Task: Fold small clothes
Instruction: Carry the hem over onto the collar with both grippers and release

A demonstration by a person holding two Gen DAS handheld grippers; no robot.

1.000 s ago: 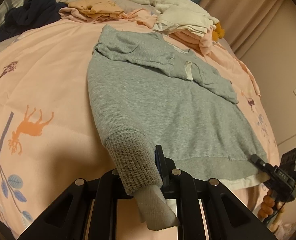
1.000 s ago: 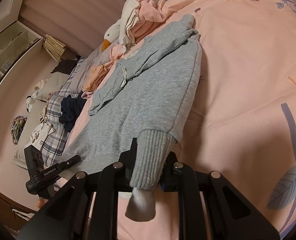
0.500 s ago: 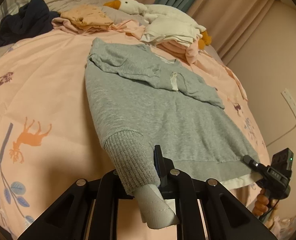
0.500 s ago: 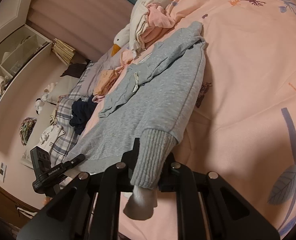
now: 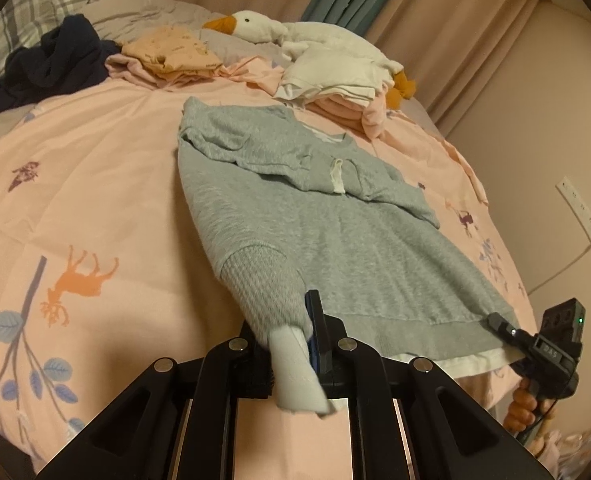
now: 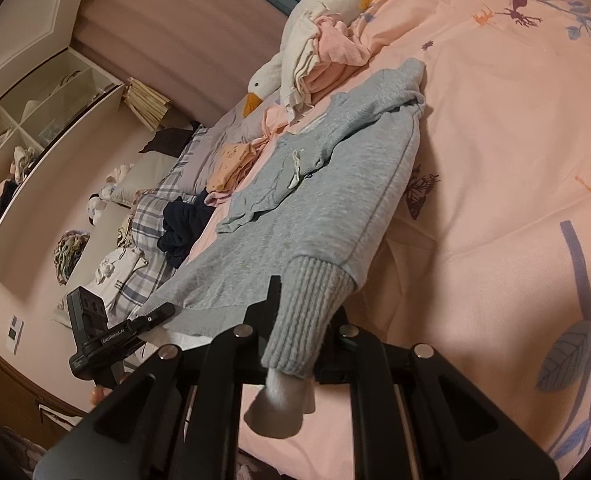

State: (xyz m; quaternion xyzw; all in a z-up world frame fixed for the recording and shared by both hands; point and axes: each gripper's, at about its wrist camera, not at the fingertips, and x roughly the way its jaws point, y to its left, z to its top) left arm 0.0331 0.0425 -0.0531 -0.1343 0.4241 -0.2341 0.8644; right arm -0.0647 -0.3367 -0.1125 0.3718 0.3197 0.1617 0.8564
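A small grey sweatshirt [image 5: 327,216] lies on the pink bed cover [image 5: 95,184], sleeves folded across its chest. It also shows in the right wrist view [image 6: 327,200]. My left gripper [image 5: 291,332] is shut on the ribbed hem corner with white lining [image 5: 295,372] and holds it up off the bed. My right gripper [image 6: 299,320] is shut on the other ribbed hem corner [image 6: 307,312], also lifted. Each gripper shows in the other's view: the right gripper [image 5: 503,326] at the far hem corner, the left gripper [image 6: 151,318] likewise.
Folded peach clothes [image 5: 171,56], a dark navy garment [image 5: 51,68], a white and pink folded stack [image 5: 335,84] and a plush goose [image 5: 263,28] lie at the head of the bed. A wall with a socket [image 5: 579,212] is to the right. Shelves [image 6: 35,128] stand beside the bed.
Both grippers have lifted the hem corners and moved toward the head of the bed, so the lower part of the sweatshirt rises off the cover.
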